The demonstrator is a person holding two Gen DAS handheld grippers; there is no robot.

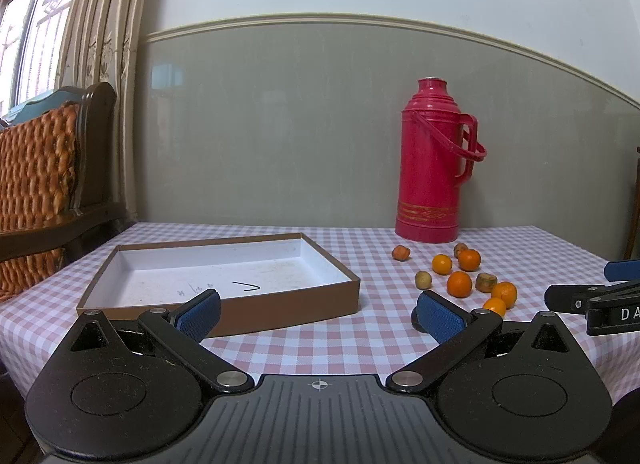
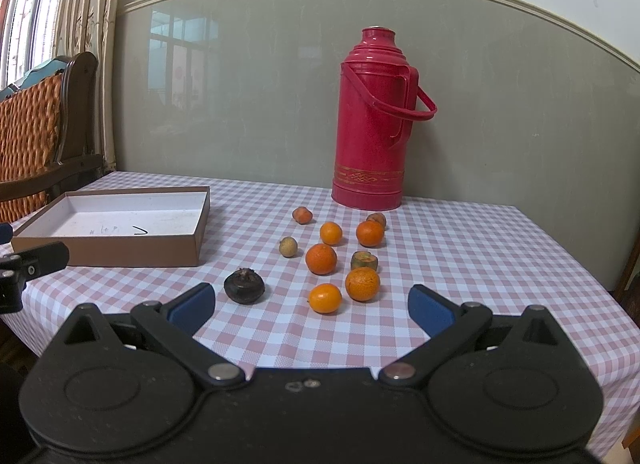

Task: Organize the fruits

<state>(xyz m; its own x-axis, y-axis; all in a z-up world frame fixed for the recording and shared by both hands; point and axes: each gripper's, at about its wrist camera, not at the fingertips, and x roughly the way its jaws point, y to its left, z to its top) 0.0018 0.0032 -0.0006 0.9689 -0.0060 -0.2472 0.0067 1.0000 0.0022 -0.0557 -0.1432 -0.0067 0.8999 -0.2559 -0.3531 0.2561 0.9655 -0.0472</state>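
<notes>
Here both tongs, left (image 1: pixel 320 314) and right (image 2: pixel 312 306), hover spread over loose fruits (image 2: pixel 321 259) beside what looks like an empty box (image 2: pixel 120 252).

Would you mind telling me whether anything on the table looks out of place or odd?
Nothing is spilled or knocked over. The fruits lie loose on the checked cloth instead of in the open box, which holds none. One dark, shrivelled-looking fruit sits apart from the cluster. The box floor bears pen marks and smudges.

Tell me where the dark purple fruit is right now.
In the right wrist view the dark purple fruit lies on the checked tablecloth, left of the oranges and just ahead of the brown box.
</notes>
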